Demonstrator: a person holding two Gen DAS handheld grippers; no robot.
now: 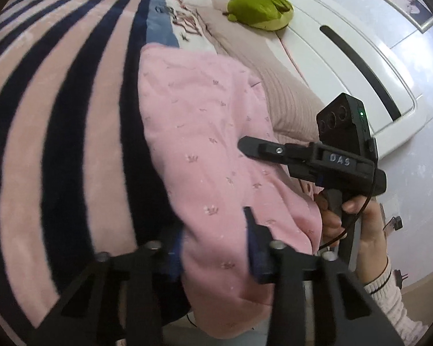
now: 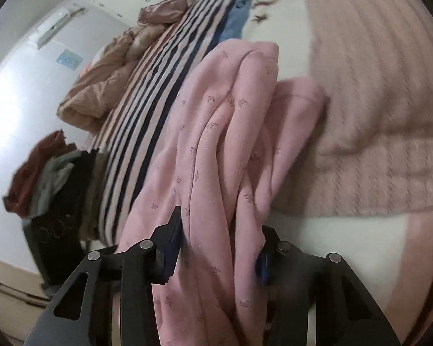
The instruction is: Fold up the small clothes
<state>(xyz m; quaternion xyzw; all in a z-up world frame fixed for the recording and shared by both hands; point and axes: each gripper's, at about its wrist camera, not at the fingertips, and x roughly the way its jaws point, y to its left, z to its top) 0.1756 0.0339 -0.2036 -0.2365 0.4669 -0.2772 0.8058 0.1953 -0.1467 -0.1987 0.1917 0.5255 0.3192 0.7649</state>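
**Pink garment mid-fold, both tongs on it**

Pink garment [image 1: 205, 150] is on the bed, lying over the striped blanket [image 1: 57, 115] with the knit cover [image 2: 375, 86] beside it. You've got the left tongs [image 1: 213, 239] straddling its near edge, fabric bunched between the two fingers, so they look clamped on the cloth, though the left finger is mostly buried under it. Right tongs [image 2: 219, 239] are the same story from their own camera: a thick roll of pink runs right between the fingers, which reads as a grip on a gathered edge.

From the left camera your right tongs [image 1: 262, 151] sit low over the far side of the garment, so you're holding two edges at once. My guess is that's so the cloth moves as one panel instead of slumping.

Green thing [image 1: 259, 10] on the headboard is well apart, no bother. Watch the folds in the right grip; they look uneven, so the crease may come out crooked.
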